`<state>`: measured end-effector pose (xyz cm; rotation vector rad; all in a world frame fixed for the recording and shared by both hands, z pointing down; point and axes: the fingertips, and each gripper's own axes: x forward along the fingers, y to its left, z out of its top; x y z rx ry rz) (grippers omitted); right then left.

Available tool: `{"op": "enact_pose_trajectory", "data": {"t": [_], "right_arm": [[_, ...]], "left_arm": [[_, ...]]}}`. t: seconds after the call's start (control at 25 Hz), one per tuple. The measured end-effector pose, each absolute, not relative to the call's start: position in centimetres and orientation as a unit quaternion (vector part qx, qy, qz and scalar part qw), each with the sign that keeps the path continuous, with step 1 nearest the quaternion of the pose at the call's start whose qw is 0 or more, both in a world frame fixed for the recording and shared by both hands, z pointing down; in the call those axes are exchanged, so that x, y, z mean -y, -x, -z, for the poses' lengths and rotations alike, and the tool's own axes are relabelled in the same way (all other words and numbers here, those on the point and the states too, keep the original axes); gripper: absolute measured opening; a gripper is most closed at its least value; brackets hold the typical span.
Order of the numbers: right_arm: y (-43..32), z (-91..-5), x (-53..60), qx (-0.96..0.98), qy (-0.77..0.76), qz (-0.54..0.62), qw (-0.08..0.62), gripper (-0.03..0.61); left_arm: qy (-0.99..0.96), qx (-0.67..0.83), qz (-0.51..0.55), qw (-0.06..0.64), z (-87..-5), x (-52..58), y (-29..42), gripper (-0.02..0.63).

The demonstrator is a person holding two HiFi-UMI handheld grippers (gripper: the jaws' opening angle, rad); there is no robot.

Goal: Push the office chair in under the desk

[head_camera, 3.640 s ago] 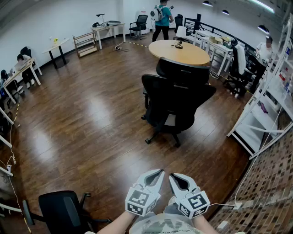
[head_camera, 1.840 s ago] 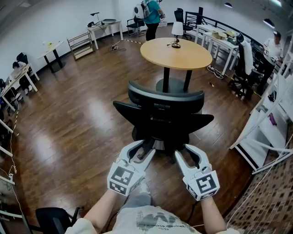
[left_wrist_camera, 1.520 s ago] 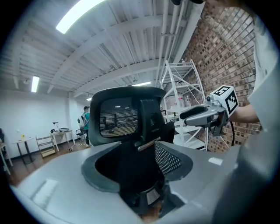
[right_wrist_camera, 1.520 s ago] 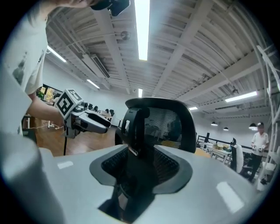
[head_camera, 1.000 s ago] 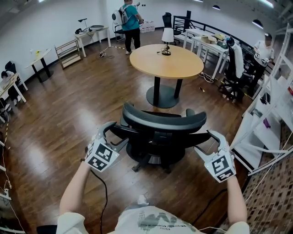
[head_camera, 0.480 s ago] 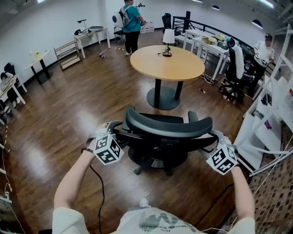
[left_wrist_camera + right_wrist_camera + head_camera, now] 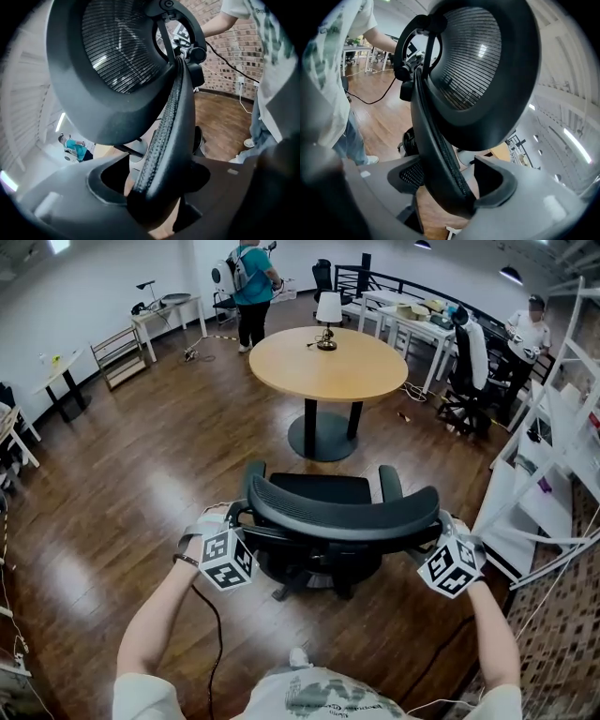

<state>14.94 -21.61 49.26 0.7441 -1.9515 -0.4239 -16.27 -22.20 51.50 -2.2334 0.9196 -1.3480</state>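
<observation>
The black mesh office chair (image 7: 323, 521) stands just in front of me, its seat facing the round wooden desk (image 7: 328, 362) and still short of the desk's pedestal. My left gripper (image 7: 236, 519) is at the left rim of the backrest. In the left gripper view, the rim (image 7: 164, 140) runs between the jaws of that gripper (image 7: 154, 192), which are closing on it. My right gripper (image 7: 439, 526) is at the right rim. The right gripper view shows the rim (image 7: 436, 154) wedged between the jaws of that gripper (image 7: 450, 187).
A table lamp (image 7: 328, 310) stands on the desk. A person with a backpack (image 7: 246, 282) is beyond it. White shelving (image 7: 553, 456) lines the right side, with more desks and a chair (image 7: 464, 362) at back right. A cable (image 7: 211, 634) trails by my left arm.
I have come up to the chair. Both grippers spread apart and moved onto the two sides of the backrest rim. The chair now stands a little closer to the desk.
</observation>
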Motion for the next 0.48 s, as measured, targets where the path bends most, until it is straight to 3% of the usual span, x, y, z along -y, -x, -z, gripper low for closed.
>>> {"op": "enact_pose_trajectory", "data": {"t": [0.48], "right_arm": [[-13.2, -50.9, 23.6, 0.81, -0.279, 0.17, 0.488, 0.273]], "left_arm": [[0.799, -0.31, 0.478, 0.195, -51.0, 24.8, 17.4, 0.299]]}}
